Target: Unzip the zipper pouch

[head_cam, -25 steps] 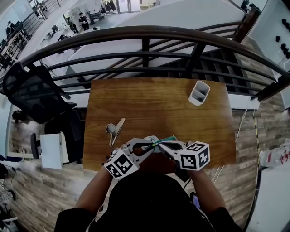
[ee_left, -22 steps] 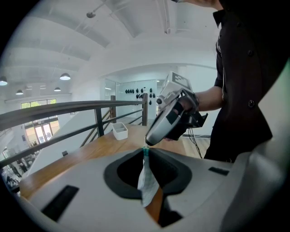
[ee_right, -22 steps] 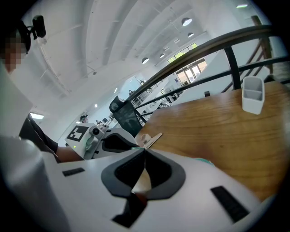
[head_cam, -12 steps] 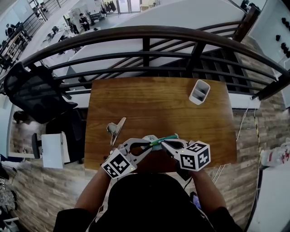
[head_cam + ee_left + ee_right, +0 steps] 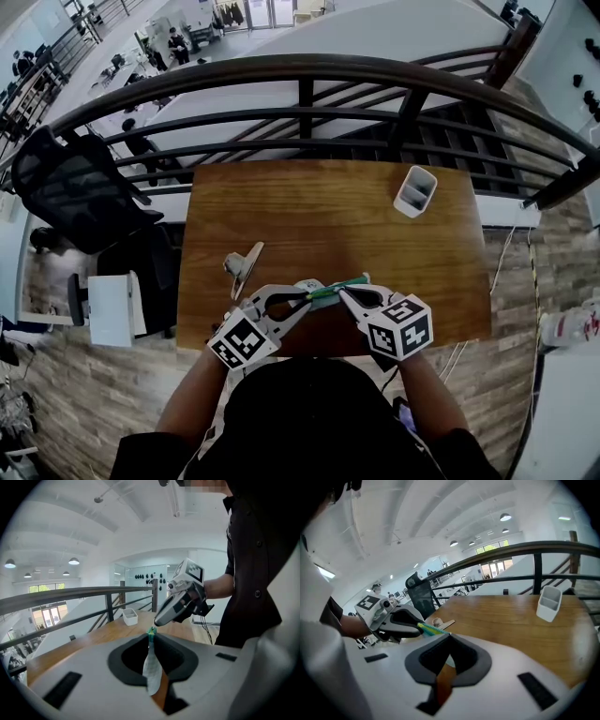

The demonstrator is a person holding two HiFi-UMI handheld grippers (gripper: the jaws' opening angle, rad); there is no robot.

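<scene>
The person wears a black buttoned shirt (image 5: 255, 550) with short sleeves. The left claw (image 5: 307, 299) and right claw (image 5: 343, 293) are pale grey with dark-lined jaw openings, each bearing a cube (image 5: 400, 326) of black-and-white markers.

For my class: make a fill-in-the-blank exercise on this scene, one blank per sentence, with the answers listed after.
The left gripper and the right gripper both grip a ____.
Its zipper is coloured ____.
The white container stands near the table's far ____ corner in the head view.
The metal clip lies on the ____ gripper's side.
Answers: pouch, green, right, left.
</scene>
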